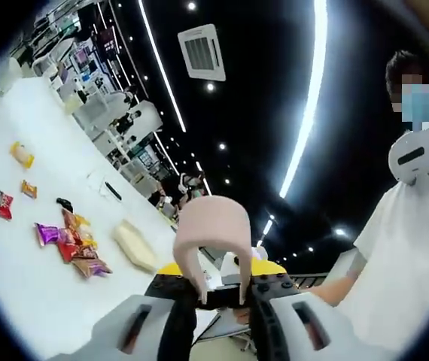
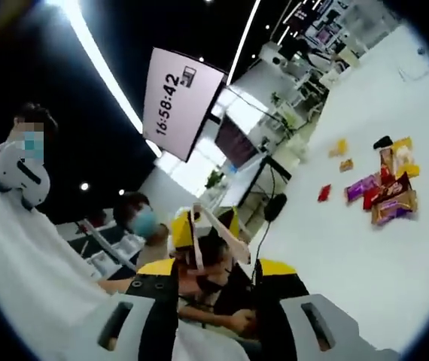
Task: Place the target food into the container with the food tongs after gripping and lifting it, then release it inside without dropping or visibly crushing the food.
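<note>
In the left gripper view, my left gripper (image 1: 223,298) is shut on a pink U-shaped pair of food tongs (image 1: 212,226). The tongs' bend points up and away from me, raised well off the table. In the right gripper view, my right gripper (image 2: 214,289) is shut on a thin white pair of tongs (image 2: 220,229), also held up in the air. Snack packets (image 1: 74,242) lie in a loose pile on the white table (image 1: 26,286), far from the pink tongs. The same pile (image 2: 389,194) sits to the right of the white tongs.
A red packet (image 1: 4,204), an orange one (image 1: 22,154) and a cream pouch (image 1: 135,245) lie apart on the table. A person in a white shirt (image 1: 406,256) stands close by. Another masked person (image 2: 141,219) sits behind. A screen (image 2: 178,101) hangs overhead.
</note>
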A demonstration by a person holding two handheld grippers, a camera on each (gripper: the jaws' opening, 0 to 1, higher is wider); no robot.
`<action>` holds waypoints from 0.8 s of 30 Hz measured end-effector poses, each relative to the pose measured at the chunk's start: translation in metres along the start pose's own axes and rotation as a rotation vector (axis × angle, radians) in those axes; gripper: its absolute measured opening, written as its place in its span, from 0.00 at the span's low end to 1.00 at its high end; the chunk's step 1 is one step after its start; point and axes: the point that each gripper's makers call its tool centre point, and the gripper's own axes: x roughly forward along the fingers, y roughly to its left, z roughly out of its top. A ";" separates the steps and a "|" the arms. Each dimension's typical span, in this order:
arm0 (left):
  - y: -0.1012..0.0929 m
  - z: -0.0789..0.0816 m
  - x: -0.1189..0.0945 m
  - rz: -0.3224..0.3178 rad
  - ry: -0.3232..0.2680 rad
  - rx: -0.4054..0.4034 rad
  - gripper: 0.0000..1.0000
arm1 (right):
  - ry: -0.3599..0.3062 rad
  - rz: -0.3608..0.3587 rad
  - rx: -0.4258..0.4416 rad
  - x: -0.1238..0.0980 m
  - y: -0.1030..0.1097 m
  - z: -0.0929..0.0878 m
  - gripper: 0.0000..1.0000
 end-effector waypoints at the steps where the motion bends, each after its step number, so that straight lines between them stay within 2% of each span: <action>1: 0.000 0.002 0.000 0.001 -0.017 -0.004 0.22 | 0.000 -0.023 0.000 -0.002 -0.006 0.000 0.27; 2: 0.001 0.003 0.000 0.000 -0.032 -0.010 0.21 | -0.001 0.000 0.015 -0.001 -0.003 0.001 0.26; 6: 0.004 0.007 0.001 0.011 -0.068 -0.027 0.21 | -0.003 -0.001 0.013 0.000 -0.004 0.003 0.25; 7: 0.004 0.008 0.001 0.009 -0.071 -0.025 0.20 | 0.006 0.006 0.022 0.000 -0.003 0.003 0.23; 12: 0.002 0.009 0.002 -0.009 -0.063 -0.033 0.15 | 0.032 0.033 0.040 -0.002 0.000 0.002 0.10; 16: 0.004 0.007 0.002 -0.013 -0.046 -0.069 0.15 | 0.029 0.037 0.033 -0.003 0.000 0.006 0.06; 20: 0.007 0.004 0.003 -0.002 -0.034 -0.075 0.26 | 0.036 0.034 0.031 -0.001 0.000 0.006 0.04; 24: 0.005 0.000 0.003 -0.012 -0.015 -0.084 0.25 | 0.052 0.048 0.037 0.000 0.003 0.002 0.04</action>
